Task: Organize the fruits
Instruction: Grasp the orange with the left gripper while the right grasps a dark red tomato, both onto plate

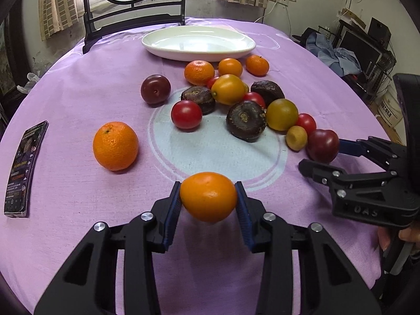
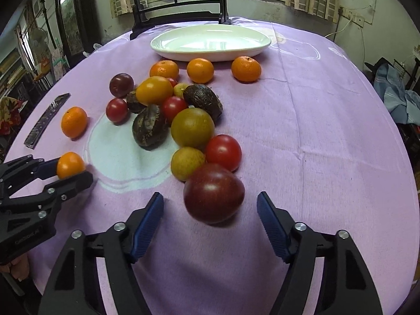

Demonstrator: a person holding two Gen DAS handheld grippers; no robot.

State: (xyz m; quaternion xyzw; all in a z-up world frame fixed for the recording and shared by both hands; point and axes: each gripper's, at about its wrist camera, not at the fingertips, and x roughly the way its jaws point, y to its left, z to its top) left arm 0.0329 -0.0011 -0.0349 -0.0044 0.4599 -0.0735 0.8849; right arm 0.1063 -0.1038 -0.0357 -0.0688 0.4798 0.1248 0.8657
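My left gripper (image 1: 208,185) is shut on a small orange fruit (image 1: 208,197), its blue pads pressing both sides; the right wrist view shows the same grip (image 2: 72,170) on that fruit (image 2: 70,165) at the left. My right gripper (image 2: 210,197) stands around a dark red plum (image 2: 214,197) on the cloth, with a gap on each side, so it is open. In the left wrist view the right gripper (image 1: 321,155) flanks that plum (image 1: 323,145). A white oval plate (image 1: 199,56) (image 2: 210,57) sits at the far side with nothing in it.
A pile of tangerines, red tomatoes, dark wrinkled fruits and yellow-green fruits (image 2: 193,127) lies between grippers and plate. A lone orange (image 1: 115,145) and a phone (image 1: 25,168) lie at the left. A dark chair (image 1: 131,21) stands behind the purple-clothed table (image 2: 315,131).
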